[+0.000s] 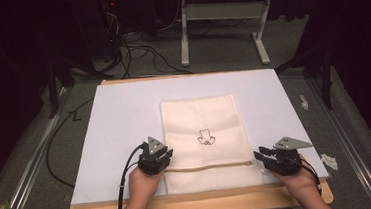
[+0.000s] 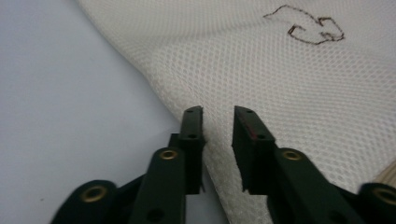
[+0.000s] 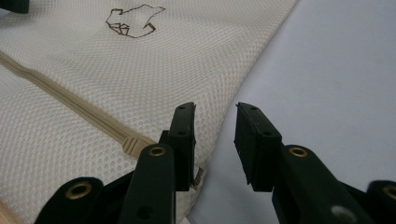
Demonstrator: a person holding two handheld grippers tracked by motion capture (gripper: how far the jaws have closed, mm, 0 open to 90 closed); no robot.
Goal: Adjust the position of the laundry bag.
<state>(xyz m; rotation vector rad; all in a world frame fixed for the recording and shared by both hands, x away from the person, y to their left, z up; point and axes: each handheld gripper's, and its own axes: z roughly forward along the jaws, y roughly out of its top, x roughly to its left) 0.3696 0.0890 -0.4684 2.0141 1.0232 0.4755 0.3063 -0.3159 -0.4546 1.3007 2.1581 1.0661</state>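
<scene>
A cream mesh bag (image 1: pixel 203 133) lies flat on the white sheet (image 1: pixel 119 119), with a small dark outline drawing (image 1: pixel 206 137) at its middle and a tan zipper (image 1: pixel 208 167) running across near its front. My left gripper (image 1: pixel 163 156) sits at the bag's left edge by the zipper's end. In the left gripper view its jaws stand open over the mesh (image 2: pixel 280 84) edge. My right gripper (image 1: pixel 258 155) is at the bag's right edge, by the zipper's other end. In the right gripper view its jaws stand open, straddling the bag's edge (image 3: pixel 140 79) with the zipper (image 3: pixel 84 112) just left.
The white sheet covers a wooden board (image 1: pixel 196 204) whose front edge shows below the hands. Crumpled white scraps (image 1: pixel 329 161) lie right of the board. A black cable (image 1: pixel 56 140) loops off the left side. A table frame (image 1: pixel 221 11) stands beyond on the floor.
</scene>
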